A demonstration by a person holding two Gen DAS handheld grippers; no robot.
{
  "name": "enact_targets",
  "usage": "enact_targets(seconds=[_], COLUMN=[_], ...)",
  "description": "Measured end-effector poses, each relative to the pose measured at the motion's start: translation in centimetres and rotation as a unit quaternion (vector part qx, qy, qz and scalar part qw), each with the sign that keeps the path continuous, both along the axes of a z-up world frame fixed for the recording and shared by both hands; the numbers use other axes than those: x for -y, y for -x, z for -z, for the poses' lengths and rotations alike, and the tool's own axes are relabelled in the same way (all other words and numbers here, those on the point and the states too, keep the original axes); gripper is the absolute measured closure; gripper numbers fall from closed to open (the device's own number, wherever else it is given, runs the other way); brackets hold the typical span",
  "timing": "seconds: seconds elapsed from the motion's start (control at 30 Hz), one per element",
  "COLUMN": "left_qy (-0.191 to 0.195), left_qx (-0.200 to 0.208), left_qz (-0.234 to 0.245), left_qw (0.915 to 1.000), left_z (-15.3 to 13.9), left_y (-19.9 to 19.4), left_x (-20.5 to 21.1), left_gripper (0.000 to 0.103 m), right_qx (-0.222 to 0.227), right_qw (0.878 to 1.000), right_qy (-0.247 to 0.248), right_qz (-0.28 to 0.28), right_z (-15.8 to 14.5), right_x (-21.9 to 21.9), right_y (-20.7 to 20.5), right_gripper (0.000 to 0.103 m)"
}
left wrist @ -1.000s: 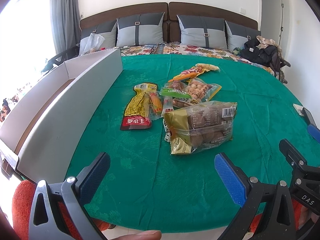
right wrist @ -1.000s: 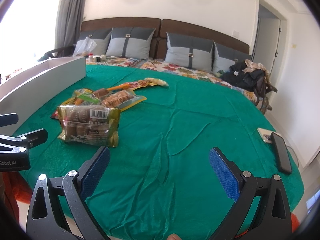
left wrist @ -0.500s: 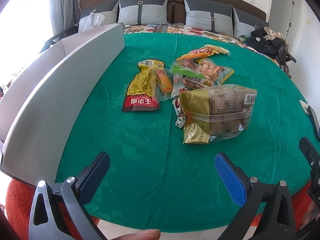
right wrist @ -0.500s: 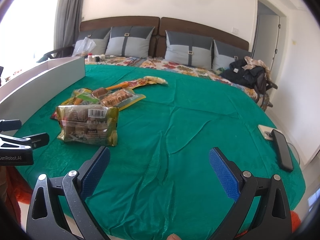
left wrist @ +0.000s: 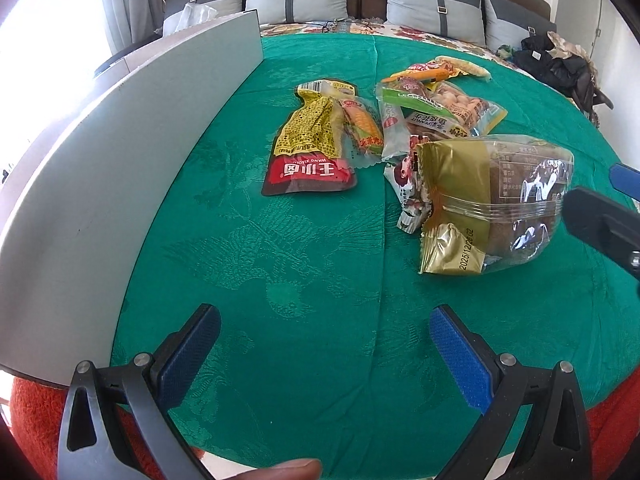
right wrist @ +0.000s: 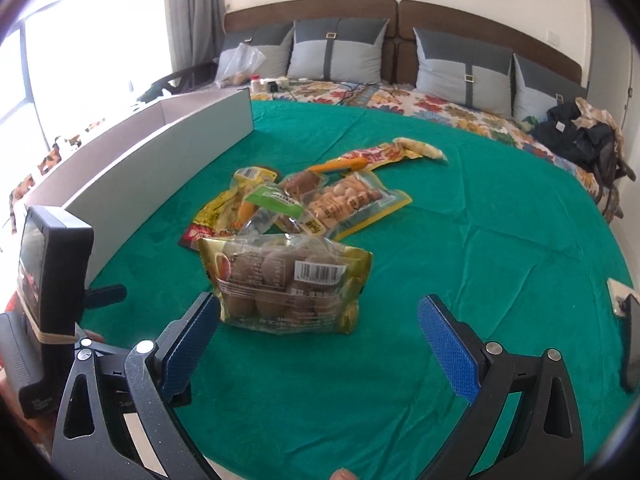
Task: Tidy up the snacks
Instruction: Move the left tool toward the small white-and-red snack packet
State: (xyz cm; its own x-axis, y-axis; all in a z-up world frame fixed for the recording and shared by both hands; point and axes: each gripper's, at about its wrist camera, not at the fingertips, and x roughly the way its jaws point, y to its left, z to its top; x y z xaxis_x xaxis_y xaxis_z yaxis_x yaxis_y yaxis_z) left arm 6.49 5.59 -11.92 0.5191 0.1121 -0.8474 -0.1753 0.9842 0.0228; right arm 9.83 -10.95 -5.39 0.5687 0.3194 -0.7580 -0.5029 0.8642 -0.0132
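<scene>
A heap of snack packets lies on the green cloth. Nearest is a gold and clear bag of brown cakes (left wrist: 492,208) (right wrist: 288,284). Behind it lie a yellow and red pouch (left wrist: 312,140) (right wrist: 212,216), a peanut pack (left wrist: 452,112) (right wrist: 352,200) and a long orange stick pack (right wrist: 376,158). My left gripper (left wrist: 320,356) is open, low over the cloth, well short of the yellow pouch. My right gripper (right wrist: 316,344) is open too, with the cake bag just ahead between its fingers and not touched.
A long white cardboard box (left wrist: 120,152) (right wrist: 160,152) runs along the table's left edge. A dark phone (right wrist: 632,344) lies at the right rim. A bed with grey pillows (right wrist: 336,56) stands behind. The left gripper's body and screen (right wrist: 48,264) sit beside my right gripper.
Both grippers have moved forward toward the snack heap. The right one swung left until the cake bag sits just ahead of its fingers. Both stayed open.
</scene>
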Motion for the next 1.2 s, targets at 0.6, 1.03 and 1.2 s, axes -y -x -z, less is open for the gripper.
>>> enact_targets(seconds=[0.6, 1.03, 1.2], left_qy=[0.013, 0.02, 0.054], left_qx=[0.015, -0.008, -0.004], left_qz=[-0.023, 0.014, 0.04], left_qw=[0.9995, 0.9997, 0.9978], left_z=[1.2, 1.0, 0.4], left_y=[-0.6, -0.8, -1.0], left_x=[-1.1, -1.4, -1.1], left_gripper=[0.0, 0.0, 0.0], right_qx=[-0.036, -0.058, -0.056], right_qw=[0.982, 0.984, 0.984], right_qy=[0.035, 0.018, 0.017], right_qz=[0.182, 0.169, 0.167], right_z=[4.7, 6.6, 6.6], right_x=[12.0, 11.7, 11.7], right_y=[1.1, 0.0, 0.0], right_gripper=[0.003, 0.002, 0.001])
